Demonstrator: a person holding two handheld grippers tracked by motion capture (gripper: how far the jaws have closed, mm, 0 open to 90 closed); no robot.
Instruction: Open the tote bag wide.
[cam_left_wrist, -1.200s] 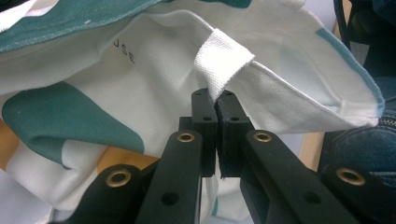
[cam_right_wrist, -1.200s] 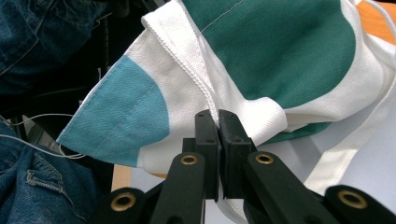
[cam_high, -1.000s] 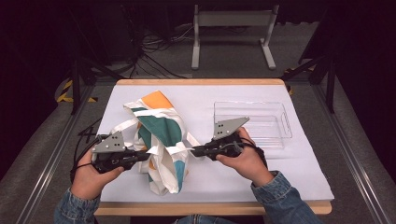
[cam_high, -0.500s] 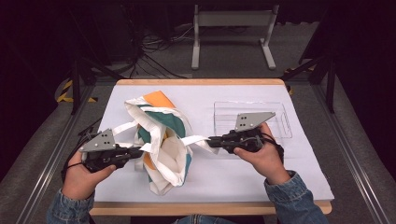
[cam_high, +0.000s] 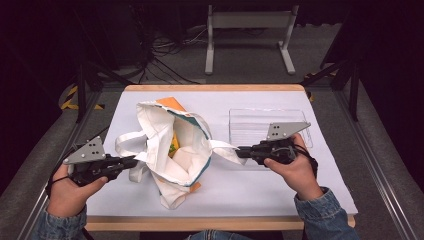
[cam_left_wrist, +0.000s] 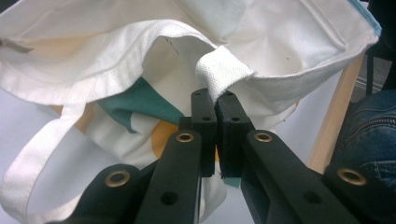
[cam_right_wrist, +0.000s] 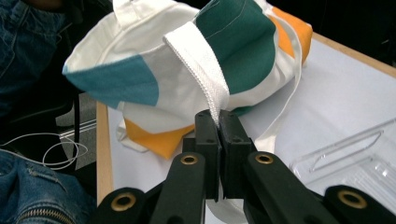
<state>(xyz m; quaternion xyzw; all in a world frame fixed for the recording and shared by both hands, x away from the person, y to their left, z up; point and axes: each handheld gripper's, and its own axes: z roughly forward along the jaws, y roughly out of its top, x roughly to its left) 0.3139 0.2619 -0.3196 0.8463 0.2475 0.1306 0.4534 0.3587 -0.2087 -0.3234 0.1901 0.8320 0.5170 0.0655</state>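
Observation:
A white cloth tote bag (cam_high: 172, 150) with teal and orange patches lies on the white table sheet, its mouth pulled wide. My left gripper (cam_high: 135, 161) is shut on the bag's webbing strap (cam_left_wrist: 219, 74) at the mouth's left rim. On the other side, my right gripper (cam_high: 239, 151) is shut on the other strap (cam_right_wrist: 201, 65), which runs taut back to the bag (cam_right_wrist: 187, 70). Something yellow-green shows inside the bag (cam_high: 173, 145).
A clear plastic tray (cam_high: 255, 125) lies on the sheet just behind my right gripper; its edge (cam_right_wrist: 345, 149) shows in the right gripper view. A loose strap loop (cam_high: 127, 142) hangs at the bag's left. The table's wooden front edge (cam_high: 220, 223) runs close to my forearms.
Both grippers have drawn apart, the left going left and the right going right, each holding its strap. The bag's mouth has spread from nearly closed to wide.

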